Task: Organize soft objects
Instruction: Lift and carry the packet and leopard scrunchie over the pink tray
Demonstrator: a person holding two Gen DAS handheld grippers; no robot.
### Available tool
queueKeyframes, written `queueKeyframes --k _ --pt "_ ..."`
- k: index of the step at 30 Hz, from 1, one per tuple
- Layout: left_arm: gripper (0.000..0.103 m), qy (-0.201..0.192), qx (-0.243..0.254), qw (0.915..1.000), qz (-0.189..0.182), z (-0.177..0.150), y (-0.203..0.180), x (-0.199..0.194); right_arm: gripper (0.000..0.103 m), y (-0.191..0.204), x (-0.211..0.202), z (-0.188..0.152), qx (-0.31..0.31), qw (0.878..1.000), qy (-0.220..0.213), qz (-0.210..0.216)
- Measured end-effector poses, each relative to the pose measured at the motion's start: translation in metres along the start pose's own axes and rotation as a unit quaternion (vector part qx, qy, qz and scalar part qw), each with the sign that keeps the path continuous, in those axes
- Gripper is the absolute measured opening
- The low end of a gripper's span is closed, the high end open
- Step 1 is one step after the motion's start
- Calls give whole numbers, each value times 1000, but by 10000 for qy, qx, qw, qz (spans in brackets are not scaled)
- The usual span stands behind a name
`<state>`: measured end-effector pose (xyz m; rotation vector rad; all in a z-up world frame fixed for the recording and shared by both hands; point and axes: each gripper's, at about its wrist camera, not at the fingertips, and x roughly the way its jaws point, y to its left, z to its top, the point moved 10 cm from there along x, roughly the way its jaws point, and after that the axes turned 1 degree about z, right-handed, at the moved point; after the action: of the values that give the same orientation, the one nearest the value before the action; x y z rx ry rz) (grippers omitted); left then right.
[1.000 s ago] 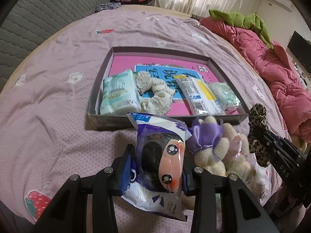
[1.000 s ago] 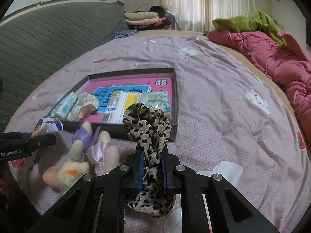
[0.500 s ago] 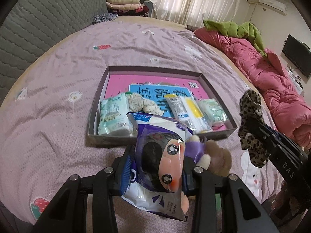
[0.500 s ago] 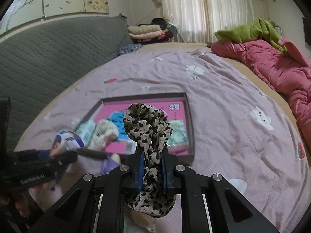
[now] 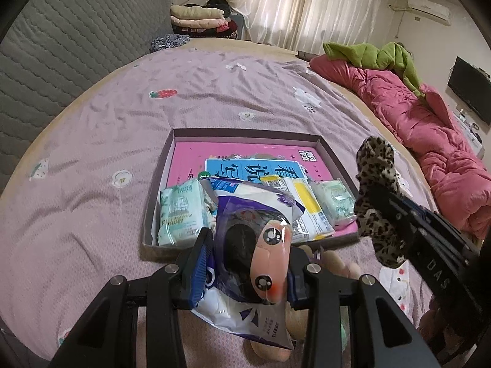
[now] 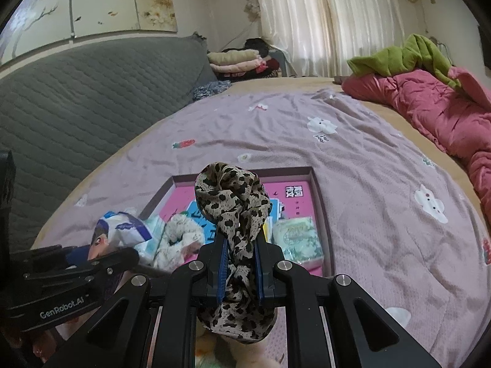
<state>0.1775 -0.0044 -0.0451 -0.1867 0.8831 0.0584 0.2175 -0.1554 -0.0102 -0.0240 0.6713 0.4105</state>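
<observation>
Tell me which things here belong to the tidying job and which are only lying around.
Job:
- bagged plush toy in purple-white plastic, in left gripper
- leopard-print fabric scrunchie, in right gripper
- shallow purple-rimmed cardboard tray

Lying about:
- pink quilted duvet
- green fleece blanket
- folded clothes stack

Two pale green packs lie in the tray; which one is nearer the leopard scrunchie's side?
The smaller green pack at the tray's right end, beside the scrunchie.

White lettering "GenRobot.AI" is printed on the black body of the left gripper [image 6: 101, 260]. The letters "DAS" appear on the right gripper [image 5: 389, 211] body. Large white Chinese characters on the blue panel [image 5: 254, 168] inside the tray [image 5: 245, 133] are too obscured to read.
</observation>
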Motion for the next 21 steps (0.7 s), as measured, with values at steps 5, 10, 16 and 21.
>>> queueKeyframes --k 5,10,16,21 --pt "41 -21 33 10000 65 8 -2 2 15 -4 3 13 70 9999 -135 49" --pt "41 -69 70 9999 123 17 -2 4 15 -3 3 24 -23 9996 -268 76" --pt "41 -51 -31 9999 156 27 0 11 15 -7 4 30 -211 9990 -392 -14" --pt "41 -46 -47 9998 180 34 -1 19 15 -21 10 29 -112 9993 -355 -50"
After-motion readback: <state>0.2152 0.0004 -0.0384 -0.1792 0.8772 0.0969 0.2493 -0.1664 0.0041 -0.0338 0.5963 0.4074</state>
